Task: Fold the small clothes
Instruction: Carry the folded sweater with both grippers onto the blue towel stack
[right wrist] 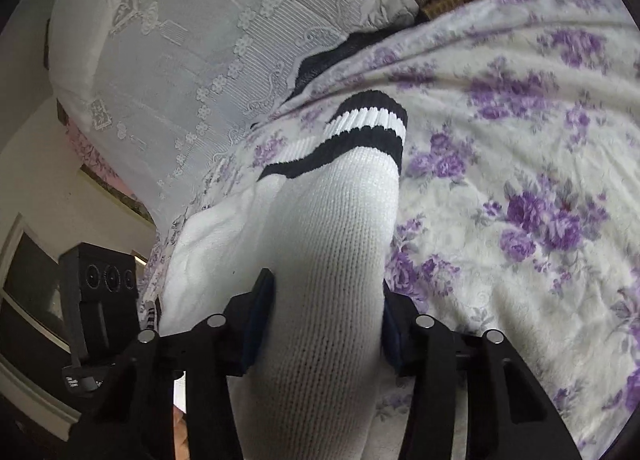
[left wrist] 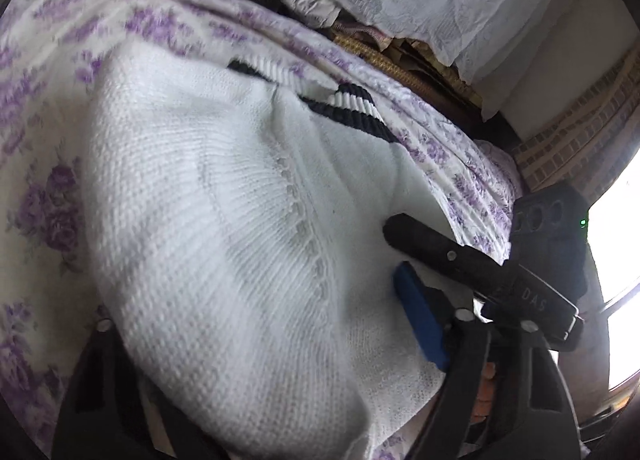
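Observation:
A white knit sock (left wrist: 220,219) with a black-striped cuff (left wrist: 352,107) lies on a purple-flowered bedsheet (left wrist: 48,199). My left gripper (left wrist: 252,296) straddles its wide part. The blue pad (left wrist: 420,316) shows bare beside the fabric, and the other finger is hidden under the sock. In the right wrist view the sock (right wrist: 332,219) runs up from between my right gripper (right wrist: 326,300) to its cuff (right wrist: 360,127). Both blue pads (right wrist: 260,320) press its sides. The right gripper's black finger (left wrist: 420,236) rests on the sock's right edge in the left wrist view.
A white lace cover (right wrist: 180,59) drapes along the far side of the flowered sheet (right wrist: 520,139). Dark cloth and a gold-brown trim (left wrist: 380,55) show under its edge. A woven brown surface (left wrist: 580,119) and a bright window (left wrist: 616,240) are at the right.

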The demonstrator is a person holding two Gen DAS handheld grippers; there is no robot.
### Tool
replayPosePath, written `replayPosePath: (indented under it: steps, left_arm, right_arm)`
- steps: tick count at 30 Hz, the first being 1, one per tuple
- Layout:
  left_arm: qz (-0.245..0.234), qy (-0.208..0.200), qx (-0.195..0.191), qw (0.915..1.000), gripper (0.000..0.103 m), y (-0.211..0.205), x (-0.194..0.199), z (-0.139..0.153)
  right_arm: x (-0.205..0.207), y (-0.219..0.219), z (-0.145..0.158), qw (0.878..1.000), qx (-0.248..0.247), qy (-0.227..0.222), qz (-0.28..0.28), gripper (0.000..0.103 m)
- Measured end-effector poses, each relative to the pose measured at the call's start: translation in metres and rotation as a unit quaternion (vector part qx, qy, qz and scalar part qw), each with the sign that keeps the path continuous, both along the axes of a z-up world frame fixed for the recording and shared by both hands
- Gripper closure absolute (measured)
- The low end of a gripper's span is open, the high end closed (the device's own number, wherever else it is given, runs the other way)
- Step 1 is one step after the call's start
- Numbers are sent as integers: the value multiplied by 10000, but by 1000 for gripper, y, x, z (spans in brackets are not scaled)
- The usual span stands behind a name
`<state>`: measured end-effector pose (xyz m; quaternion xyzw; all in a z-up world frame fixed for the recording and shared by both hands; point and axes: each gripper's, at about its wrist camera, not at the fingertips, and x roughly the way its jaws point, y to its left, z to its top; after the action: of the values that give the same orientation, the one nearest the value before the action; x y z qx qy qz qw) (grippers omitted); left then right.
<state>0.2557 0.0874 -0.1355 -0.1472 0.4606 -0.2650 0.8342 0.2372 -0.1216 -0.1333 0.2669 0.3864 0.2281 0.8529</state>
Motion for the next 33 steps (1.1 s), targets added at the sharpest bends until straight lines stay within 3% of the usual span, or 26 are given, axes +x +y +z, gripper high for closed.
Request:
replayPosePath:
  steps: [2, 4, 14, 24, 33]
  left_arm:
    - [10, -162, 5, 9999, 45, -1, -4, 7]
    - [-27, -283, -45, 9996, 50, -3, -9, 17]
    - [-454, -477, 136, 9977, 51, -66, -33, 37]
    - [-1144, -789, 135, 9902, 51, -189, -57, 74]
    - [-1836, -924, 151, 9785, 51, -317, -84, 98]
  right_arm:
    - [-3, -2, 6, 9999, -64, -123, -32, 57]
    - [-11, -12, 11, 9997, -95, -217, -108, 57]
    - [-39, -77, 39, 9980, -199, -443, -412, 59]
    - [-85, -190, 76, 9903, -325, -766, -1113, 59]
    - [-131, -302, 95, 9781, -323, -941, -1830, 59]
